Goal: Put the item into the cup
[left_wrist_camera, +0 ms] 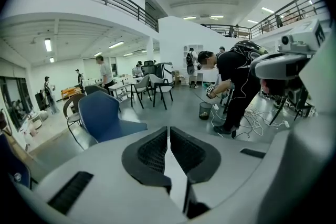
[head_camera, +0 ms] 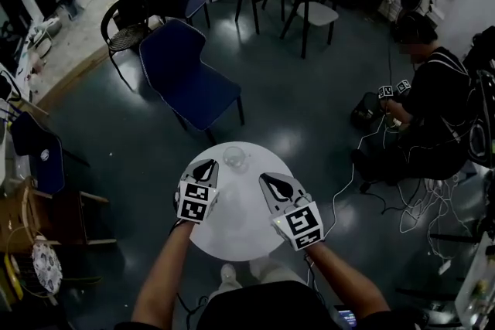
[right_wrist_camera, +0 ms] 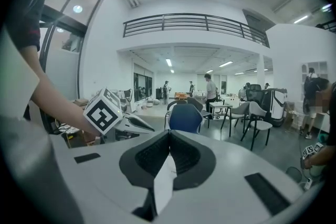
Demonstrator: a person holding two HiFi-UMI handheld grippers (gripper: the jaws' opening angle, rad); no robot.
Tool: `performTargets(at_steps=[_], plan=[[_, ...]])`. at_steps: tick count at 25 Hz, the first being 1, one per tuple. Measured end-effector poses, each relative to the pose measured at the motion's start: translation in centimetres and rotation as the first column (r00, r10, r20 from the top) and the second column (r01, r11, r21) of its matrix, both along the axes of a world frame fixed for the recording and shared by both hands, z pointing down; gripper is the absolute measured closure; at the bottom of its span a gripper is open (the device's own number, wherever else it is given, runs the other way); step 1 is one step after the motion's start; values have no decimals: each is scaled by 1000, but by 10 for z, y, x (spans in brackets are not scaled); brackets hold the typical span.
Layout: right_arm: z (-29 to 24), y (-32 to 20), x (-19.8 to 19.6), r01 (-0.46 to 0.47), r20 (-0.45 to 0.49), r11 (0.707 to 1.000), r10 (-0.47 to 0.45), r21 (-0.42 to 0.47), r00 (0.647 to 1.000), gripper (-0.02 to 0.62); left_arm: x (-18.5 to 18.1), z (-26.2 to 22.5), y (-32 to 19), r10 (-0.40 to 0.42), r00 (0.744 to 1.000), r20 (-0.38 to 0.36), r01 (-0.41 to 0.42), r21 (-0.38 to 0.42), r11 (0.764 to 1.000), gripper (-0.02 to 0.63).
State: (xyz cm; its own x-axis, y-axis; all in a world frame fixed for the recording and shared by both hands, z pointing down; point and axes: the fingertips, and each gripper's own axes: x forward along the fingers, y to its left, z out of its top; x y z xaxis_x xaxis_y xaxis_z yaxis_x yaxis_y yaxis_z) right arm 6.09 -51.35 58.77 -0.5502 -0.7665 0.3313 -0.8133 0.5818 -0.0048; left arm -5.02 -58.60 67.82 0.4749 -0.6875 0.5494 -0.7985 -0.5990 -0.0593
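my left tool (left_wrist_camera: 168,129) is clenched, its dark ribbed pads (left_wrist_camera: 152,152) meeting with only a hairline slit and nothing between them. my right tool (right_wrist_camera: 169,132) is clenched the same way and empty. in the head view both hang side by side over the round white worktop (head_camera: 240,239), the left tool (head_camera: 209,164) over its left half and the right tool (head_camera: 264,178) over its right half, both pointing away from me. the small clear glass cup (head_camera: 234,158) stands upright near the worktop's far edge, between the two sets of tips, and neither seems to touch it. whether the item sits inside it i cannot tell. beyond the worktop a dark blue moulded chair (head_camera: 189,81) stands on the grey floor (head_camera: 309,104). to the right a person in dark clothes (head_camera: 437,108) bends over white cables (head_camera: 418,205).
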Motion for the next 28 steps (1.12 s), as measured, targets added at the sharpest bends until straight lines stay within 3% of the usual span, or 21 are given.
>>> performTargets(at_steps=[12, 28], plan=[[-45, 34, -57, -27, 6, 998, 26, 57, 1000, 578, -40, -57, 79, 12, 993, -119, -6, 52, 999, 588], [-85, 108, -120, -102, 21, 986, 100, 130, 995, 577, -106, -134, 180, 74, 958, -278, -32, 151, 988, 589]])
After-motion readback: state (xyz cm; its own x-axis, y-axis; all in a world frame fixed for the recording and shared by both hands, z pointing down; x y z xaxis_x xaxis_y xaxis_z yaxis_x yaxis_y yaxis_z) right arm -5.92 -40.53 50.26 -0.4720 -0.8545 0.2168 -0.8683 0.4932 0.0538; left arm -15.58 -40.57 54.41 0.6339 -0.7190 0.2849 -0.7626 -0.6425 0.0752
